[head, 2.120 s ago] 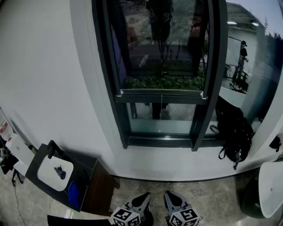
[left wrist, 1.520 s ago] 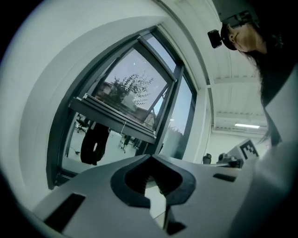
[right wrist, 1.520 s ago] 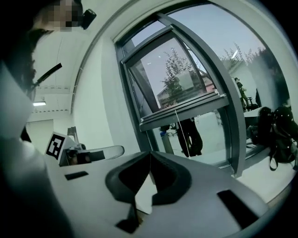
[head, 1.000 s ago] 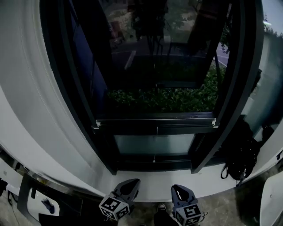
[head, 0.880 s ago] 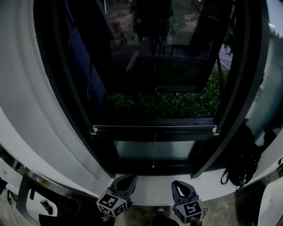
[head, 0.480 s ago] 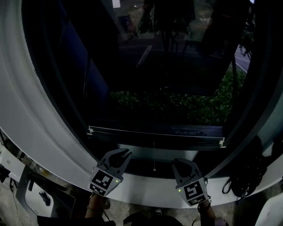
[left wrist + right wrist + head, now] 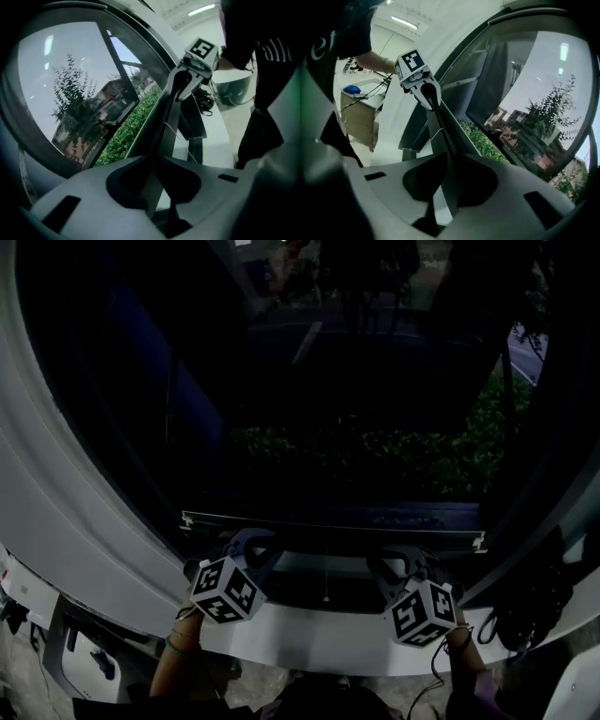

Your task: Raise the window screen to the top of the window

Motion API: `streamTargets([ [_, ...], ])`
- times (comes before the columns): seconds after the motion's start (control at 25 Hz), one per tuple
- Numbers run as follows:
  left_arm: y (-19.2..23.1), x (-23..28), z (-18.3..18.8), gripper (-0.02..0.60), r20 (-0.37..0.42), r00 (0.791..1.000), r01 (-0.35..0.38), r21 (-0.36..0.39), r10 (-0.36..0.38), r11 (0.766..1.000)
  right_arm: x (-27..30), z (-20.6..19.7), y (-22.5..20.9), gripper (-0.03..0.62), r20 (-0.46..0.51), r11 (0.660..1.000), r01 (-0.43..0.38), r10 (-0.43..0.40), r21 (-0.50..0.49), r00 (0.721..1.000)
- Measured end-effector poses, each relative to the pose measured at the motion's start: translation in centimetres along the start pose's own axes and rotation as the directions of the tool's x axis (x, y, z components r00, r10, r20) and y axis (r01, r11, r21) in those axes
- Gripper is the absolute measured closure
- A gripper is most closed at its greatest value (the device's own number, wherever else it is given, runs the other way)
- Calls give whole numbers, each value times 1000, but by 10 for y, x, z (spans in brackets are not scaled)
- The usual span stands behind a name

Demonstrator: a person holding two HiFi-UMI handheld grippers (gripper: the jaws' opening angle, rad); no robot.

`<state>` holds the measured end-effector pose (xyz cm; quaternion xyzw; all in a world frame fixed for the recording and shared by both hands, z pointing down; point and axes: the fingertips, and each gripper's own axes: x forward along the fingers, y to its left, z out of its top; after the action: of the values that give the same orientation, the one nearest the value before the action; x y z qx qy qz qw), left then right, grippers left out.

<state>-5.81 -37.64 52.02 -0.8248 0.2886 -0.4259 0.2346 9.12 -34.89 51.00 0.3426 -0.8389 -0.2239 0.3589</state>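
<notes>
The window screen's bottom bar (image 7: 328,525) runs pale and level across the lower part of the dark window. My left gripper (image 7: 251,542) is shut on the bar near its left end. My right gripper (image 7: 401,561) is shut on it near the right end. In the left gripper view the bar (image 7: 171,126) passes between my jaws (image 7: 157,176) and runs on to the right gripper (image 7: 180,82). In the right gripper view the bar (image 7: 445,131) sits between my jaws (image 7: 449,166), with the left gripper (image 7: 429,91) clamped on it farther along.
A thin pull cord (image 7: 325,577) hangs below the bar's middle. The white sill (image 7: 319,638) lies under both grippers. A black backpack (image 7: 539,601) rests at the right. A dark cabinet with a white tray (image 7: 80,662) stands low at the left. A green hedge (image 7: 403,460) shows outside.
Both grippers rose from the bottom of the view to the screen's bottom bar and shut on it. The head camera came closer to the window. The bar stays at about the same height.
</notes>
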Motion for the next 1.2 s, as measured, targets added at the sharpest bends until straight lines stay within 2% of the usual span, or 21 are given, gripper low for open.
streamTargets([
  [0.2, 8, 4, -5, 520, -79, 997, 35, 141, -24, 989, 2, 0, 0, 533, -82, 997, -48, 43, -64, 996],
  [0.32, 3, 9, -12, 520, -164, 985, 93, 285, -47, 954, 5, 0, -5, 533, -128, 994, -37, 24, -101, 992],
  [0.4, 1, 9, -13, 520, -187, 981, 111, 341, -49, 933, 8, -4, -6, 533, -176, 991, -45, 22, -127, 984],
  [0.64, 0, 10, -10, 528, -157, 984, 133, 319, -86, 938, 17, -13, -5, 533, -259, 982, -74, 27, -175, 966],
  [0.76, -1, 11, -11, 527, -181, 979, 150, 354, -90, 923, 19, -14, -4, 534, -303, 981, -107, 54, -161, 952],
  [0.84, 1, 13, -12, 528, -218, 970, 180, 362, -104, 915, 20, -14, -6, 540, -363, 978, -160, 103, -131, 926],
  [0.92, 5, 14, -13, 533, -260, 956, 223, 341, -137, 913, 21, -13, -9, 555, -434, 967, -237, 172, -99, 884],
  [1.0, 8, 13, -12, 566, -274, 948, 251, 316, -165, 915, 20, -12, -10, 569, -484, 951, -297, 221, -87, 847],
  [1.04, 8, 12, -11, 566, -271, 948, 251, 310, -168, 917, 20, -11, -10, 569, -494, 948, -308, 228, -86, 839],
  [1.2, 7, 12, -11, 566, -236, 963, 201, 298, -132, 933, 20, -12, -9, 569, -493, 962, -252, 170, -104, 853],
])
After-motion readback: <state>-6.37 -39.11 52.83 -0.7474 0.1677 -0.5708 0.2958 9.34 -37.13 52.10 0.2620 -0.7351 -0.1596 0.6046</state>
